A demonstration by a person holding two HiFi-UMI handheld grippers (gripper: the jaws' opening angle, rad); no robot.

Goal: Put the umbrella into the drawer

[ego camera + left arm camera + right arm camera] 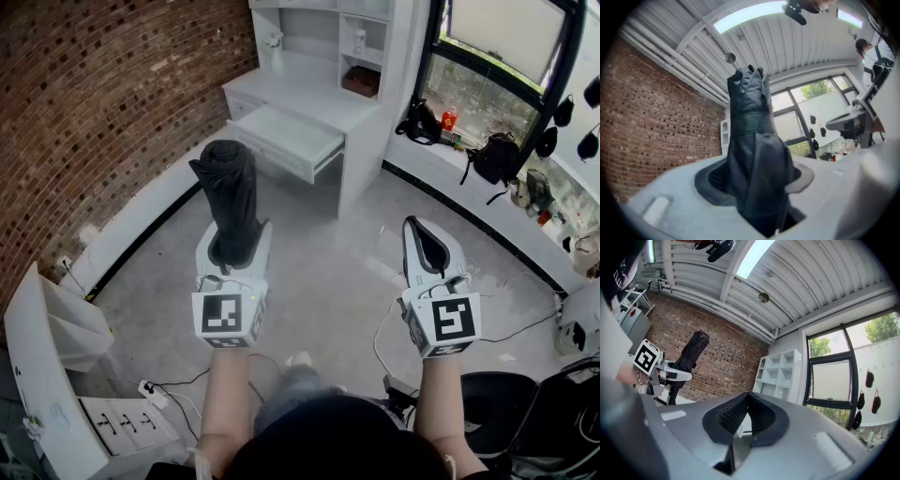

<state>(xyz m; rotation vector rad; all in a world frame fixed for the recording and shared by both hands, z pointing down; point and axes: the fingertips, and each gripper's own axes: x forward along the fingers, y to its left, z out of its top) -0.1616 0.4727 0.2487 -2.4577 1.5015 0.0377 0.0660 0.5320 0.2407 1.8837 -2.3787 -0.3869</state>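
A folded black umbrella point(230, 192) stands upright in my left gripper point(234, 246), which is shut on its lower part. In the left gripper view the umbrella point(754, 150) fills the middle and rises out of the jaws of that gripper point(757, 187). The white desk's drawer point(291, 139) stands pulled open ahead, beyond the umbrella. My right gripper point(429, 246) hangs level to the right with its black pads together and nothing in them. The right gripper view shows its own jaws point(745, 420) closed, and the umbrella point(691, 350) far off at the left.
A white shelf unit point(352, 47) rises over the desk, against a brick wall point(103, 94). Bags point(492, 155) lie on the window ledge. A white cabinet point(47, 366) stands at the left. A power strip point(150, 392) with cables lies on the floor. A black chair point(525, 412) is at the bottom right.
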